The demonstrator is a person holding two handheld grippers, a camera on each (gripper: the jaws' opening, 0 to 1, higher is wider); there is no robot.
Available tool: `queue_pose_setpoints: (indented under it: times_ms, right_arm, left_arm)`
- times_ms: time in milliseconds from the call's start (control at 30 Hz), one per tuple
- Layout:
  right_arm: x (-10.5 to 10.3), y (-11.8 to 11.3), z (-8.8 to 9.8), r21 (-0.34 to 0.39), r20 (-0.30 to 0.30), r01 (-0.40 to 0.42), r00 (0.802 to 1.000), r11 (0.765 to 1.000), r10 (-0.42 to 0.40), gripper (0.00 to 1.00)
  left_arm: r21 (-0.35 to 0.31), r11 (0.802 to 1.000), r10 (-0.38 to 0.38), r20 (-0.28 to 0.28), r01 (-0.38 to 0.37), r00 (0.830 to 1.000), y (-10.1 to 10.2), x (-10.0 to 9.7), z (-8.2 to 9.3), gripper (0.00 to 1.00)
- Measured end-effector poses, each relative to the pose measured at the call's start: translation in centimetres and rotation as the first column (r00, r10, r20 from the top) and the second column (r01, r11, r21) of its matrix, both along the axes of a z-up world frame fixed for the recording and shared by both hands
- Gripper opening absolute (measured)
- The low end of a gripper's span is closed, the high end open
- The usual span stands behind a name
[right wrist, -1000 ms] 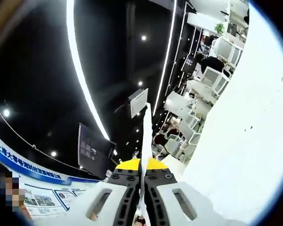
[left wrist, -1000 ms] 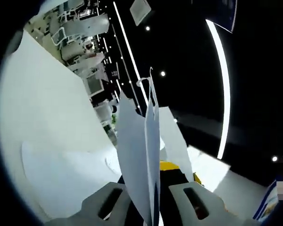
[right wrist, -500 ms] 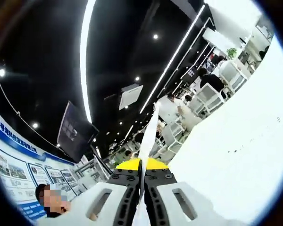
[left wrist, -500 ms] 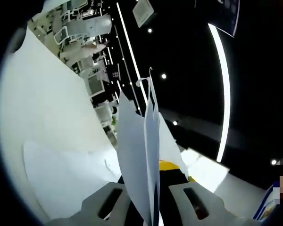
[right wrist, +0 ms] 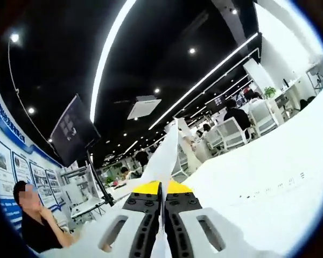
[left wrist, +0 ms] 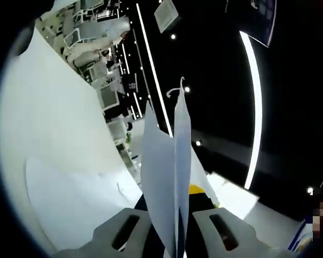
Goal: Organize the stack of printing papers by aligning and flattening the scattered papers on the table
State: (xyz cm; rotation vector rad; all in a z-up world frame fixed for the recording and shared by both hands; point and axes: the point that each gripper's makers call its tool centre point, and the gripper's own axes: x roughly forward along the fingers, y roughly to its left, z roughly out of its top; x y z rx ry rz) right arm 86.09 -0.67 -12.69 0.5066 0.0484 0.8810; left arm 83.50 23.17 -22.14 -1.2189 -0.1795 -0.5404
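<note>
Both grippers clamped on the printing papers [left wrist: 169, 177], left gripper [left wrist: 172, 236] and right gripper [right wrist: 162, 226] each pinching sheets edge-on toward 12 o'clock; light, floppy, slippery stock, so grip near the edges.

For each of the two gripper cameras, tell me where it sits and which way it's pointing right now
Left gripper view: rides the left gripper, aimed up at the dark ceiling; its jaws pinch upright papers, white table to the left.
Right gripper view: rides the right gripper, looking across the white table toward the office; jaws shut on a paper edge.
Shared: papers, table, ceiling light strips.
</note>
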Motion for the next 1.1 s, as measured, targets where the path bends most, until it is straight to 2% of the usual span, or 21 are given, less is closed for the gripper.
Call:
queue_pose_setpoints:
  times_ms: [333,433,567,633,733,967,1100]
  right_arm:
    - [0.2,1.3,0.0,-0.084,0.092,0.035,0.995,0.996,-0.027,0.0]
    - [0.2,1.3,0.1,-0.125,0.156,0.075,0.986,0.989,-0.055,0.0]
    - [0.0,1.7,0.2,-0.189,0.26,0.134,0.962,0.973,-0.082,0.0]
    - [-0.2,2.1,0.1,-0.205,0.282,0.148,0.956,0.967,-0.087,0.0]
    - [-0.1,2.8,-0.3,-0.246,0.307,0.166,0.948,0.955,-0.086,0.0]
    - [0.2,3.1,-1.2,-0.274,0.299,0.168,0.951,0.947,-0.083,0.0]
    - [0.4,3.0,-1.4,-0.299,0.34,0.199,0.936,0.933,-0.091,0.0]
  left_arm:
    - [-0.084,0.996,-0.014,-0.008,0.013,1.0,0.7,0.2,-0.1,0.06]
    - [-0.117,0.993,-0.028,-0.009,0.027,1.0,0.7,0.2,-0.2,0.06]
    - [-0.152,0.988,-0.036,-0.01,0.034,0.999,0.8,0.2,-0.2,0.06]
    - [-0.169,0.985,-0.037,-0.012,0.034,0.999,1.0,0.2,-0.3,0.06]
    - [-0.181,0.983,-0.034,-0.017,0.03,0.999,1.2,0.4,-0.4,0.06]
    - [-0.19,0.981,-0.034,-0.022,0.029,0.999,1.2,0.3,-0.5,0.06]
    - [-0.195,0.98,-0.037,-0.025,0.031,0.999,1.0,0.2,-0.5,0.06]
